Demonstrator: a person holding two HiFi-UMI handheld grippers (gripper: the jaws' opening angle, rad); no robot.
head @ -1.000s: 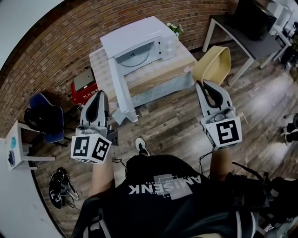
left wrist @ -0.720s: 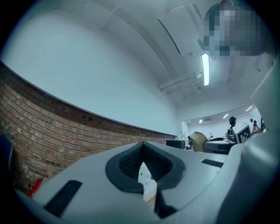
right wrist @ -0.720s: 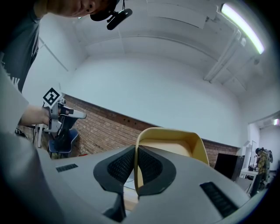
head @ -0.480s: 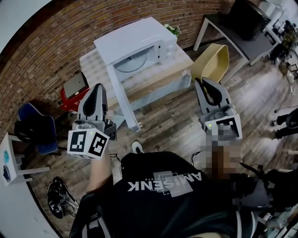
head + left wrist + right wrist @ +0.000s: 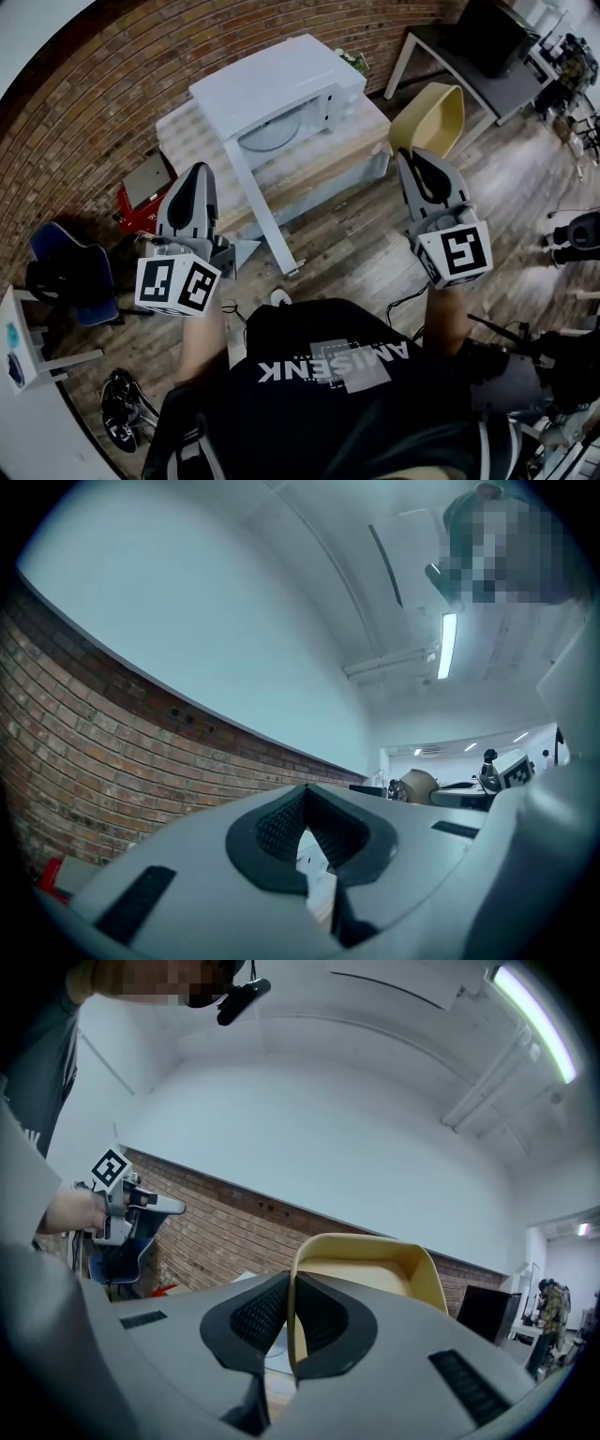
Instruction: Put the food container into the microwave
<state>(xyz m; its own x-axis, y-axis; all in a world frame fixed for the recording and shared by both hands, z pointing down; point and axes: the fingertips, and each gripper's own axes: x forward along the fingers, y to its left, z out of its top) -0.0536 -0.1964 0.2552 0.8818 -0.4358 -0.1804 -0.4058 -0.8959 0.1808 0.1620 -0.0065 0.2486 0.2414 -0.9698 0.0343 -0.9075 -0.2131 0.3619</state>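
A white microwave (image 5: 281,89) stands on a low table (image 5: 323,169) against the brick wall. Its door (image 5: 262,211) hangs open toward me, and the round turntable (image 5: 265,136) shows inside. My right gripper (image 5: 424,167) is shut on the rim of a yellow food container (image 5: 427,117), held in the air off the table's right end. In the right gripper view the container (image 5: 375,1269) stands on edge above the right gripper (image 5: 291,1321), whose jaws are closed on its wall. My left gripper (image 5: 192,187) is shut and holds nothing, left of the door. The left gripper (image 5: 305,841) points at the brick wall.
A red box (image 5: 141,183) lies by the wall left of the table. A blue chair (image 5: 70,267) and a small white stand (image 5: 19,337) are at the far left, with shoes (image 5: 127,408) on the wood floor. A dark desk (image 5: 469,52) stands at the back right.
The view has shifted a little, and the open door now reaches lower in the picture. The right gripper has risen slightly, still holding the container. The left gripper has hardly moved.
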